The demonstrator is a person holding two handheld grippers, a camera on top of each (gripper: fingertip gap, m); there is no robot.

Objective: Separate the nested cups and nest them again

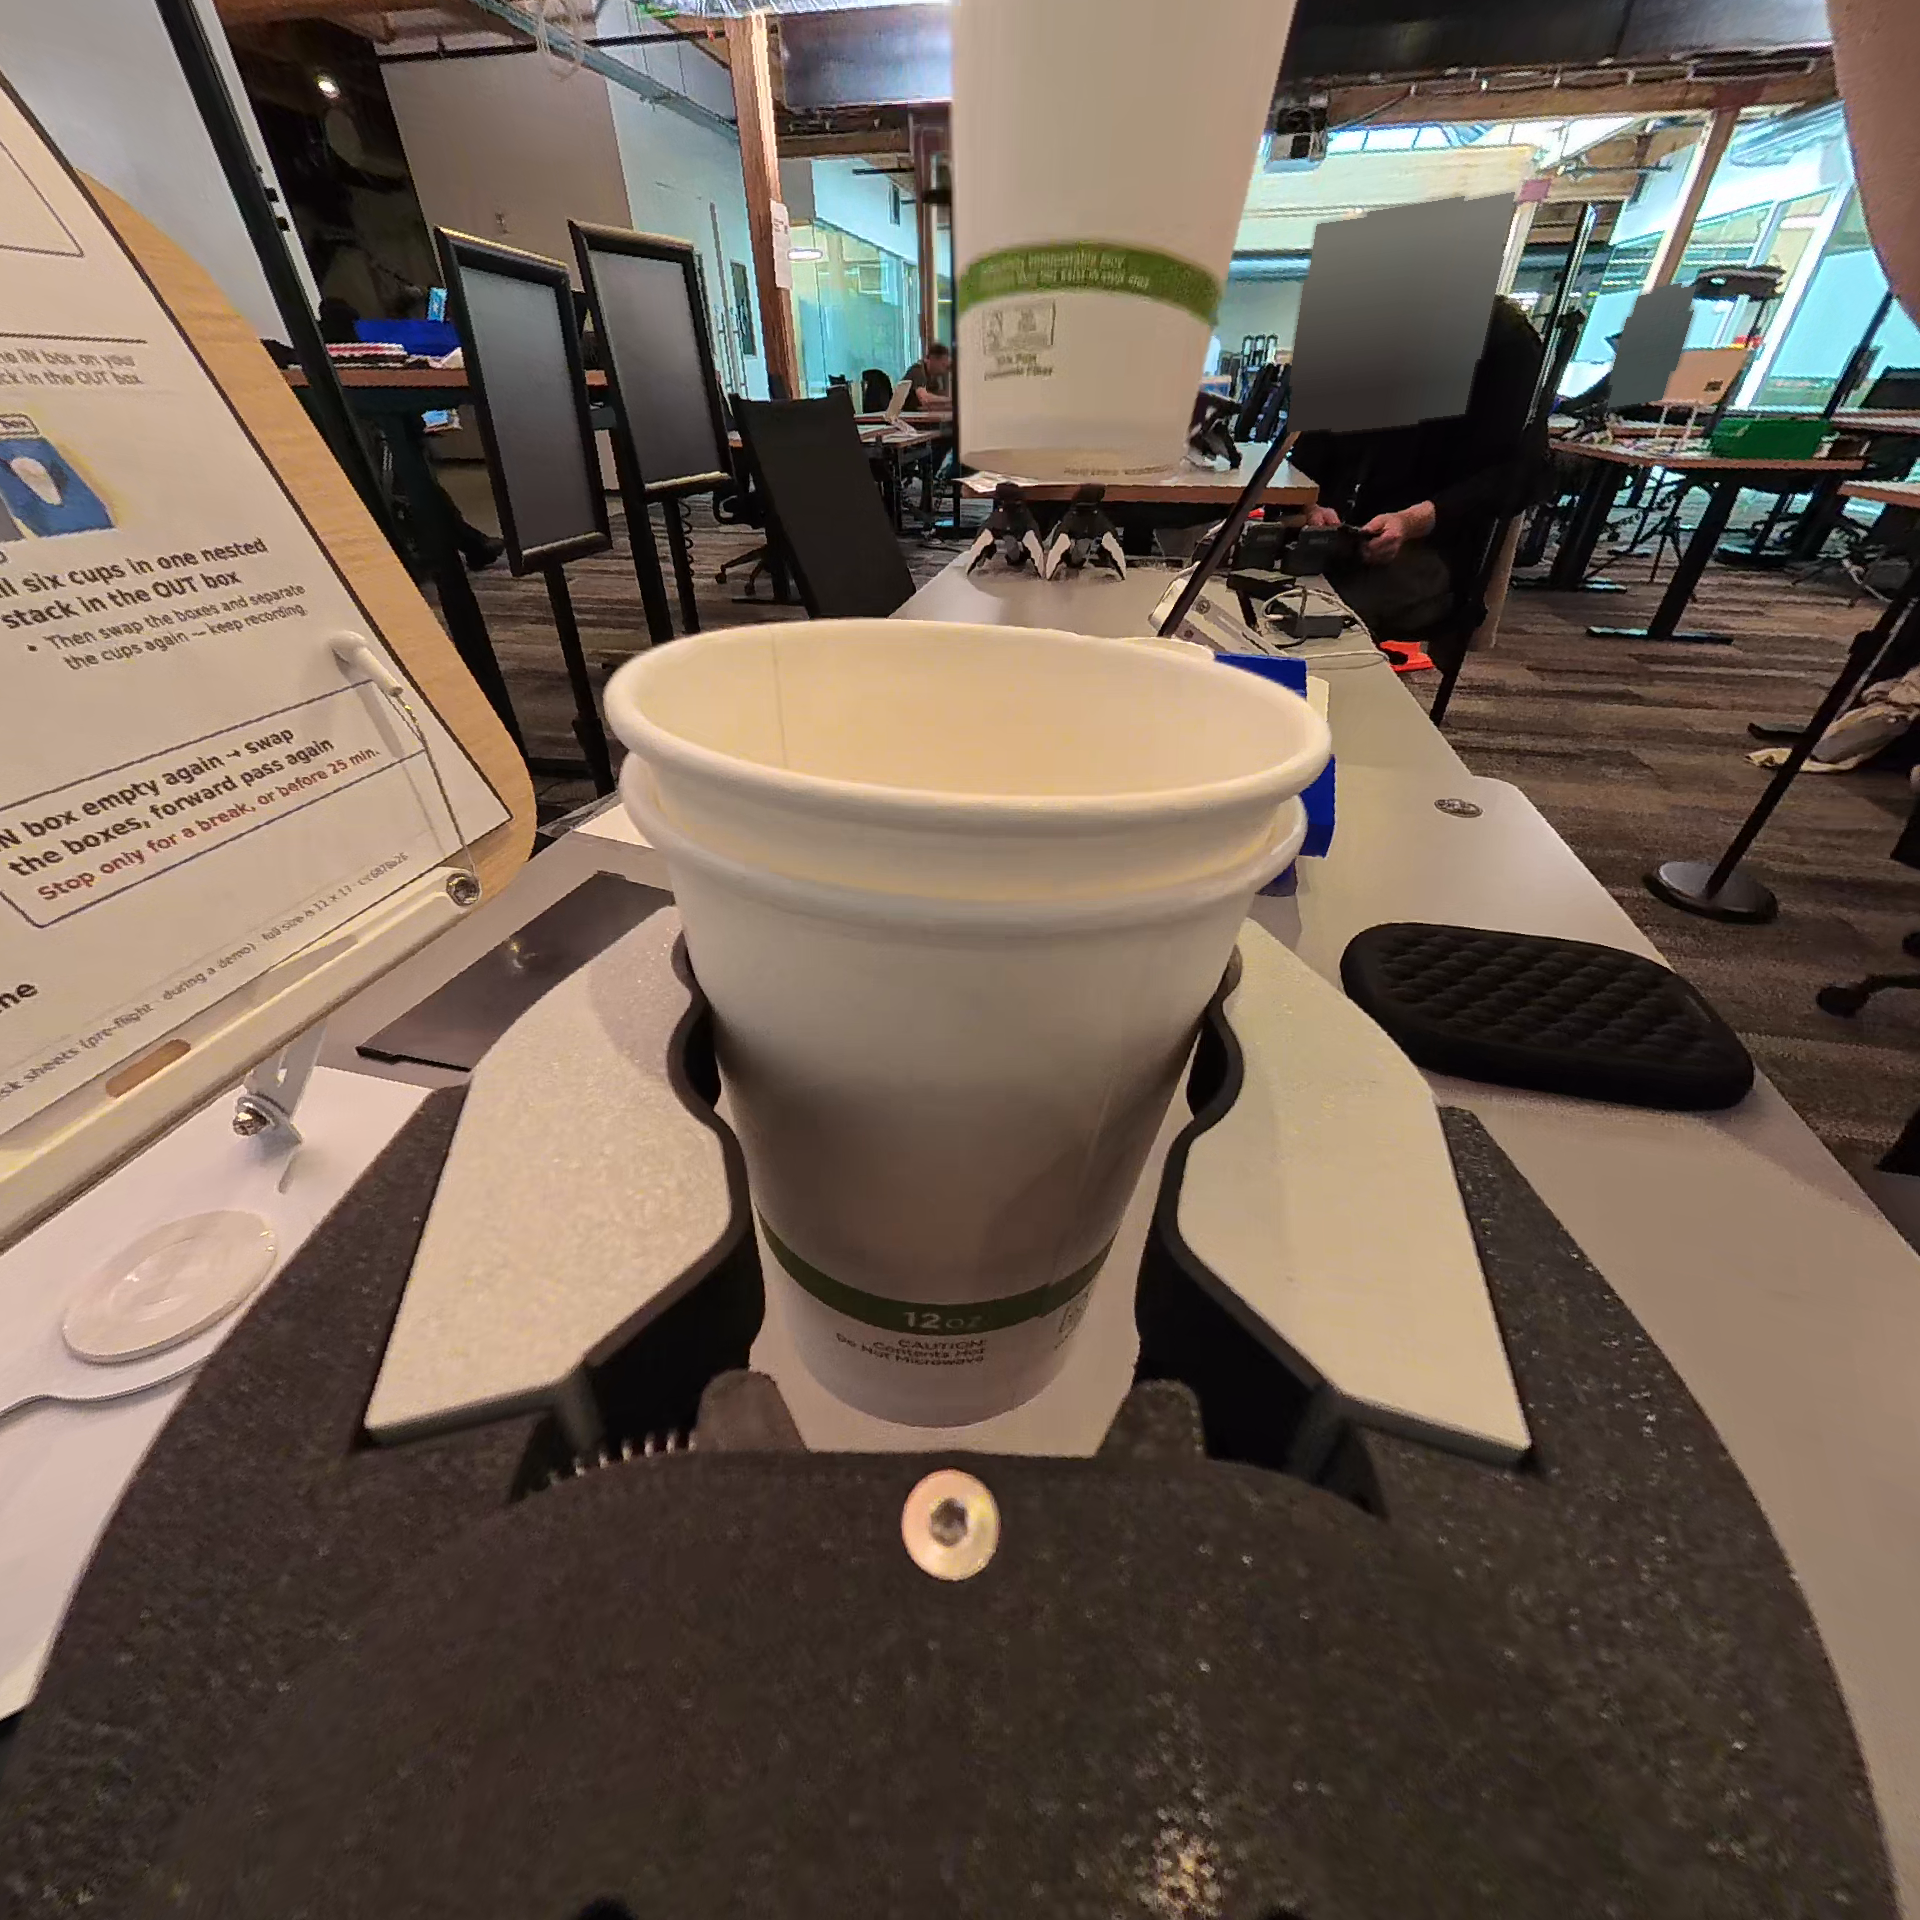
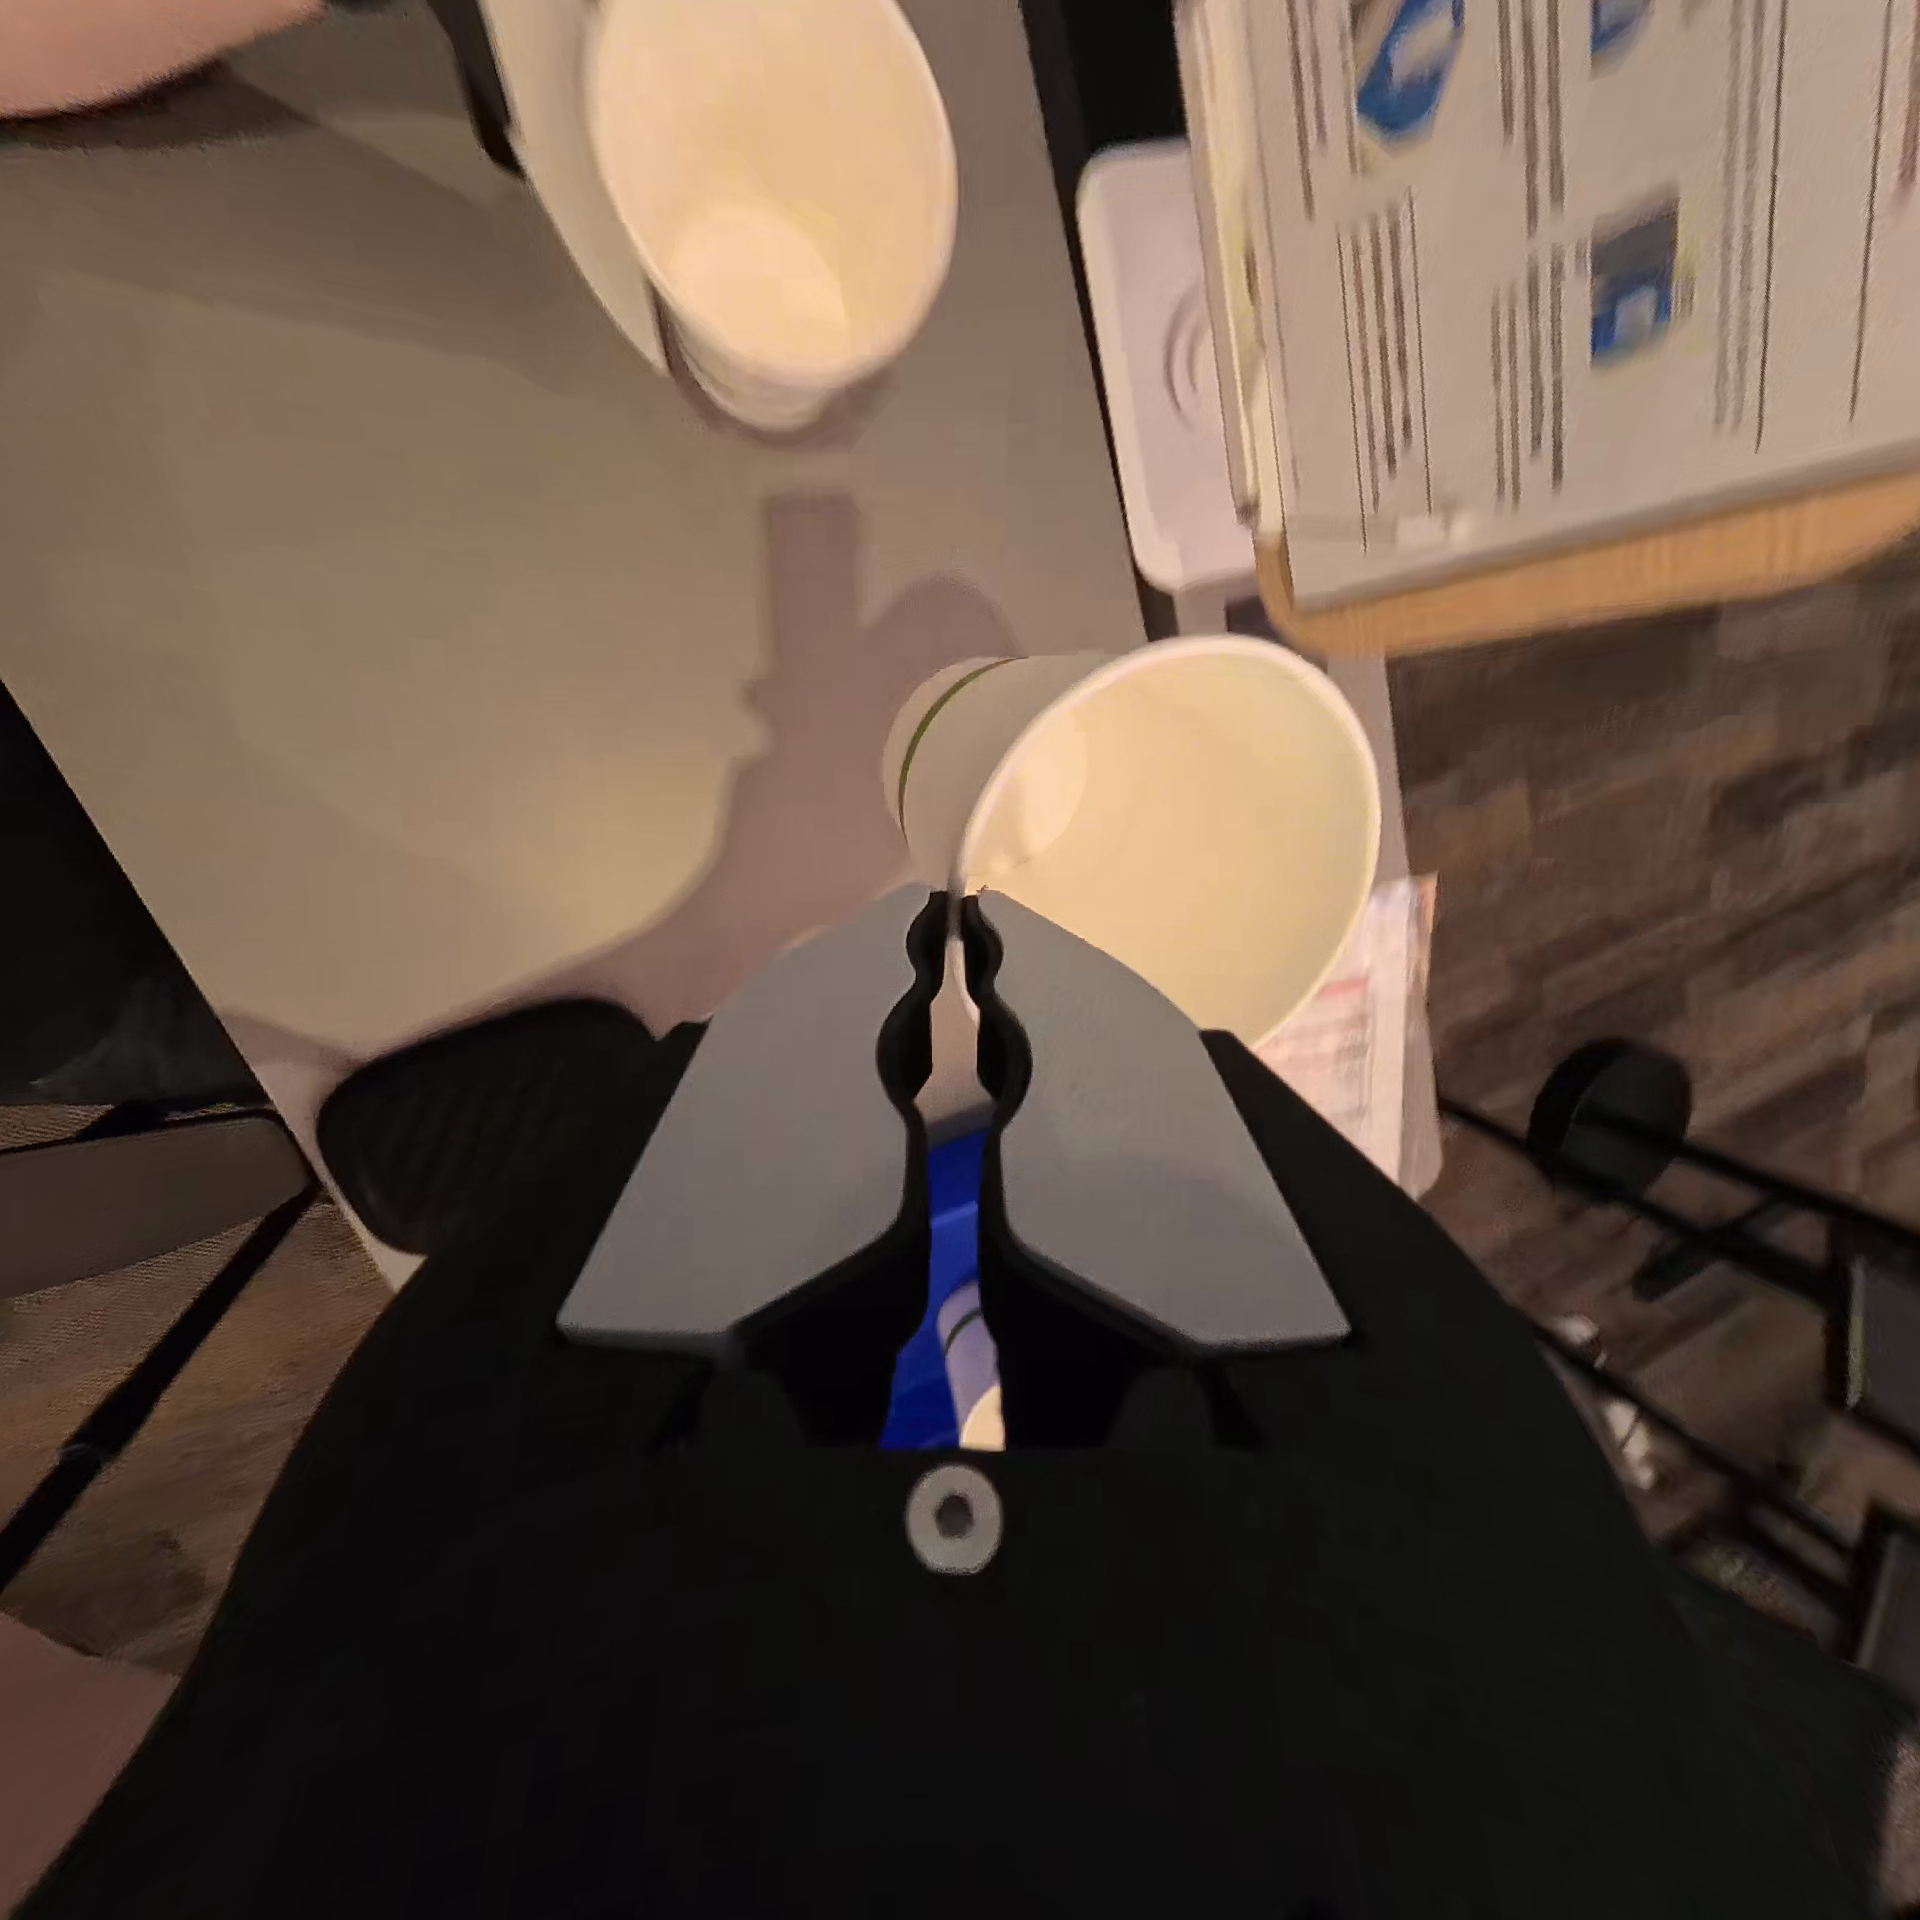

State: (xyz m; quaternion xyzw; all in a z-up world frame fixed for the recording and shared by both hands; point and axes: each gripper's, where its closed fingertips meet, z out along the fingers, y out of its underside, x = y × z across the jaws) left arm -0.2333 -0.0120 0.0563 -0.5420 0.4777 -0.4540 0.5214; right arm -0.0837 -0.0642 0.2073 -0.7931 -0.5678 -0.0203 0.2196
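Our left tongs (image 1: 956, 1049) clamp a smooth tapered stack of paper cups (image 1: 961, 935) at frame centre. Our right tongs (image 2: 958, 914) pinch the thin rim of a single cup (image 2: 1164, 831), hanging at top centre of the left view.

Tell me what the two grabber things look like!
Both match. The left gripper and right gripper each have a rough black body, one silver screw in the middle, and two flat grey fingers with wavy black inner edges. No cables or sleeves show.
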